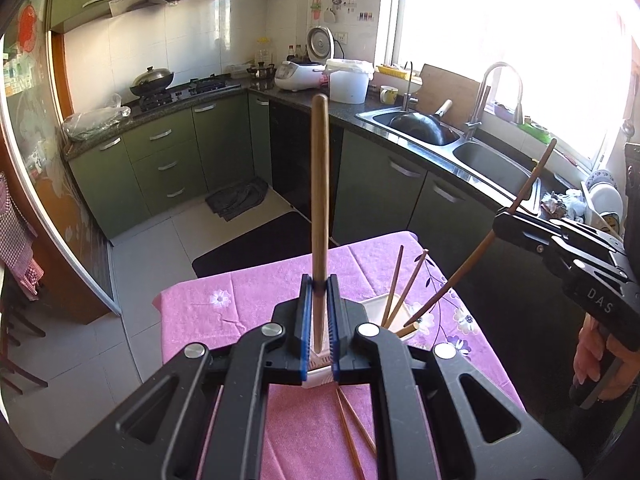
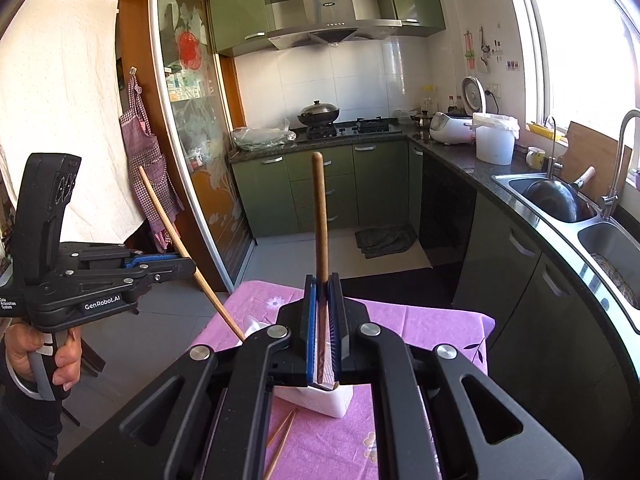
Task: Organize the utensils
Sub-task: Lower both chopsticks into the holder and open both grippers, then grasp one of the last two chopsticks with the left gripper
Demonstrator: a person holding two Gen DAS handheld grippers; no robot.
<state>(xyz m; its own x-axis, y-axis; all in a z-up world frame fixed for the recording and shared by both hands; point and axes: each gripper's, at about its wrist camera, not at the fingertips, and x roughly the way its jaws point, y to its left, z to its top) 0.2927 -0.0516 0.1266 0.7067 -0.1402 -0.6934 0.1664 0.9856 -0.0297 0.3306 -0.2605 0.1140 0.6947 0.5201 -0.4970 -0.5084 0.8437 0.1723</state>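
My left gripper [image 1: 319, 282] is shut on a light brown chopstick [image 1: 320, 180] that stands upright above the pink tablecloth [image 1: 224, 320]. Just behind it sits a white holder [image 1: 370, 308] with two chopsticks [image 1: 396, 280] leaning inside. My right gripper [image 2: 322, 280] is shut on a darker chopstick [image 2: 320, 216], also upright, above the same holder [image 2: 320, 400]. Each gripper shows in the other's view: the right gripper [image 1: 502, 220] with its dark stick [image 1: 460, 276] slanting down toward the holder, and the left gripper [image 2: 188, 264] with its pale stick [image 2: 176, 240]. Loose chopsticks [image 1: 352, 432] [image 2: 280, 440] lie on the cloth.
The small table stands in a kitchen. Green cabinets and a dark counter with a double sink [image 1: 472, 148] and a wok [image 1: 424, 128] run along the right. A person's hand [image 2: 60, 360] grips the left tool's handle. Tiled floor [image 1: 140, 280] lies to the left.
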